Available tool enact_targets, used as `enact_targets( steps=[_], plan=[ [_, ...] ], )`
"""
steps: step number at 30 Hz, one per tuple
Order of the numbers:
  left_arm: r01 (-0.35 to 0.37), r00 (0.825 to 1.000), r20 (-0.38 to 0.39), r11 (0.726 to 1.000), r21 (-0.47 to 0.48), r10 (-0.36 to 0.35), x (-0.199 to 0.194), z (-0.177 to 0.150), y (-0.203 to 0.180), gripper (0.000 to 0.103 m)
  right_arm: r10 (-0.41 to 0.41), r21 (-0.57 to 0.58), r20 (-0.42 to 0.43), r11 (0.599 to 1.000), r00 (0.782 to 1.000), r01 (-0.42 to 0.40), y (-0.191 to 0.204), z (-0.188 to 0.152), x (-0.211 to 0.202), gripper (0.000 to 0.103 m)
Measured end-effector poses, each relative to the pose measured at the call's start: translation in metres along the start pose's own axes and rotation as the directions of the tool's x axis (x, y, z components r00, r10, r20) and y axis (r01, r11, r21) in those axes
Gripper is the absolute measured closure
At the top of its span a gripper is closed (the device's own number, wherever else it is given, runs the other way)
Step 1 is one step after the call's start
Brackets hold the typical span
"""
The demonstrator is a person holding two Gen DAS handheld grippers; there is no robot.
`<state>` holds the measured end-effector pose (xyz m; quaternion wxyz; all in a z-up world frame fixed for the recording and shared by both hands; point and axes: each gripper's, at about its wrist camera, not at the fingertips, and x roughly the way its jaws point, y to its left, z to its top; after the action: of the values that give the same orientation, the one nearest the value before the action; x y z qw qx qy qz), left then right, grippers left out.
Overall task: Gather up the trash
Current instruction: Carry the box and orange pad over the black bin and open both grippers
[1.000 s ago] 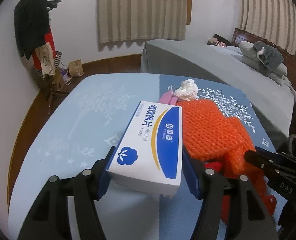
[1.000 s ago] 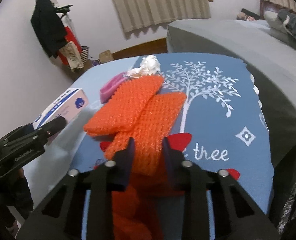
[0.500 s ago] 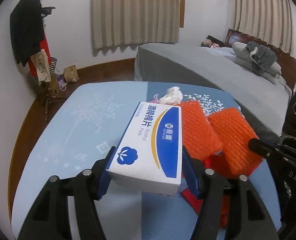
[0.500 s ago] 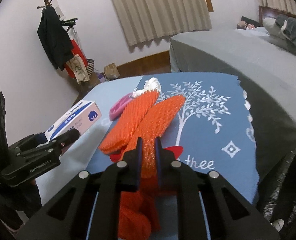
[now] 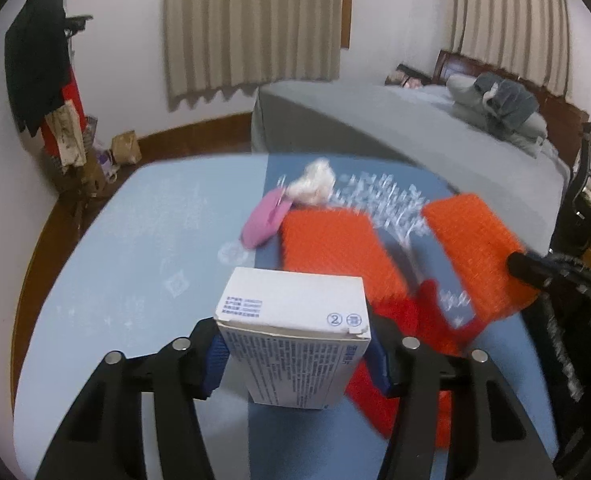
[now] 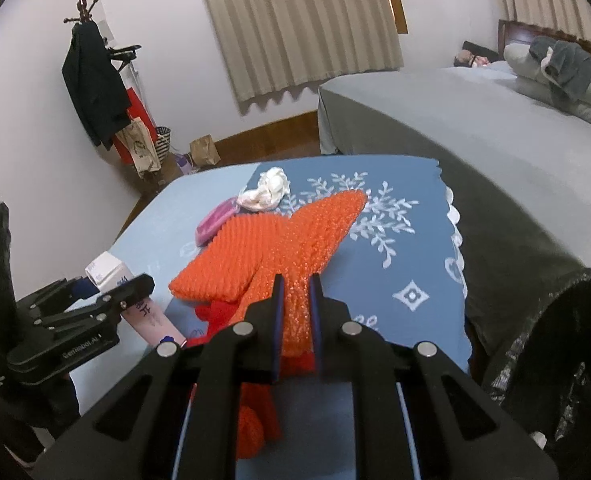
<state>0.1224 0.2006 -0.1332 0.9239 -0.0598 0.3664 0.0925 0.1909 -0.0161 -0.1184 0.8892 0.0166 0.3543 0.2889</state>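
The table point(image 6: 375, 280) under its blue tree-print cloth carries most of the trash, and at the lower right edge of the right wrist view a black bin bag point(image 6: 567, 360) gapes just beside the table corner — in my judgement the place both loads should end up. Largest of the trash is the orange foam netting point(image 6: 287, 248): one padded piece lies flat on the cloth, while another is pinched between the closed fingers of the right gripper point(image 6: 294, 312) and raised off the table, with red strands trailing beneath. To do this well, lift the netting high enough that the dangling tail clears the table edge before swinging right to the bag, and let go only once it hangs over the opening (foam this light will likely snag on the rim otherwise).

The left gripper point(image 5: 295, 352) clamps a white cardboard box point(image 5: 295, 320), tipped so its printed end flap faces the camera; it sits square between the blue pads and looks secure. Bring it across after the netting, not alongside — the two grippers are close together.

Farther back, a pink pouch-like thing point(image 6: 215, 220) and a crumpled white tissue point(image 6: 265, 190) lie touching each other on the cloth, not yet collected.
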Motion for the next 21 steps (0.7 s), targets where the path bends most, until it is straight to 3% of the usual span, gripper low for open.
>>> enact_targets(
  steps=[9, 18, 20, 21],
  plan=[
    [0.011, 0.995, -0.095, 1.0, -0.006, -0.012, 0.012, -0.032, 0.003, 0.044, 0.009, 0.003, -0.022, 1.0, 1.0, -0.009, 0.002, -0.006, 0.006, 0.092],
    [-0.021, 0.988, -0.156, 0.999, -0.029, 0.016, 0.022, -0.056, 0.008, 0.038, 0.02, -0.002, -0.041, 1.0, 0.999, -0.02, 0.005, -0.009, 0.01, 0.092],
    [-0.026, 0.989, -0.147, 0.999, -0.028, 0.022, 0.023, -0.056, 0.007, 0.039, 0.023, -0.004, -0.042, 1.0, 0.999, -0.024, 0.007, -0.01, 0.01, 0.092],
    [-0.026, 0.989, -0.143, 0.999, -0.026, 0.022, 0.022, -0.056, 0.007, 0.046, 0.024, -0.006, -0.041, 1.0, 0.999, -0.025, 0.007, -0.01, 0.01, 0.092]
  ],
)
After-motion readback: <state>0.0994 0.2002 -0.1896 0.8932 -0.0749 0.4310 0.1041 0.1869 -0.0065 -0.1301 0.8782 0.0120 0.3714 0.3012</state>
